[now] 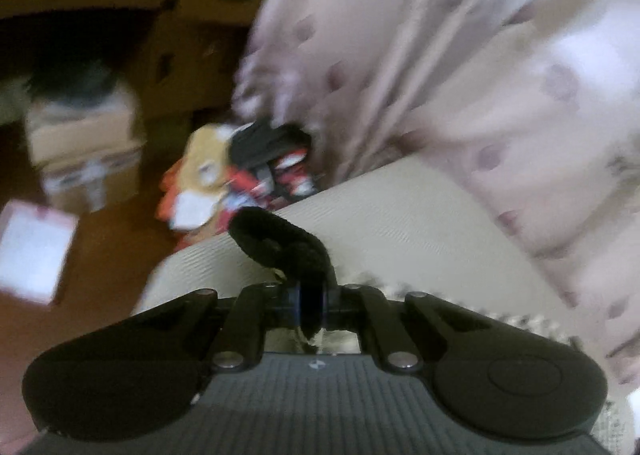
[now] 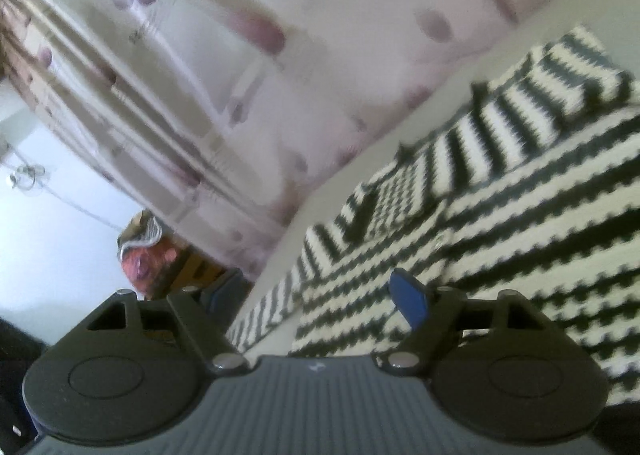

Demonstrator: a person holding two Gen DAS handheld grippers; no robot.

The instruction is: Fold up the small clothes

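- The left tool (image 1: 306,307) is clamped shut on a dark piece of knitted cloth (image 1: 280,243), which sticks up from between its closed tips; a pale fringe of knit shows just under them.
- That cloth looks like an edge or corner of the striped garment, though the left wrist view is too blurred to be sure.
- The right tool (image 2: 324,295) has its blue-tipped fingers (image 2: 408,297) spread wide and grips nothing.
- The black-and-white striped sweater (image 2: 500,195) lies spread on the pale bed (image 2: 404,139), to the right of the right tool, with one part already turned over at the far side.
- A dotted curtain (image 2: 280,55) hangs behind the bed.
- Judged step: mid-fold, one edge lifted by the left tool.
- The next move likely calls for the right tool to close on a matching edge, so both carry the fold over evenly.
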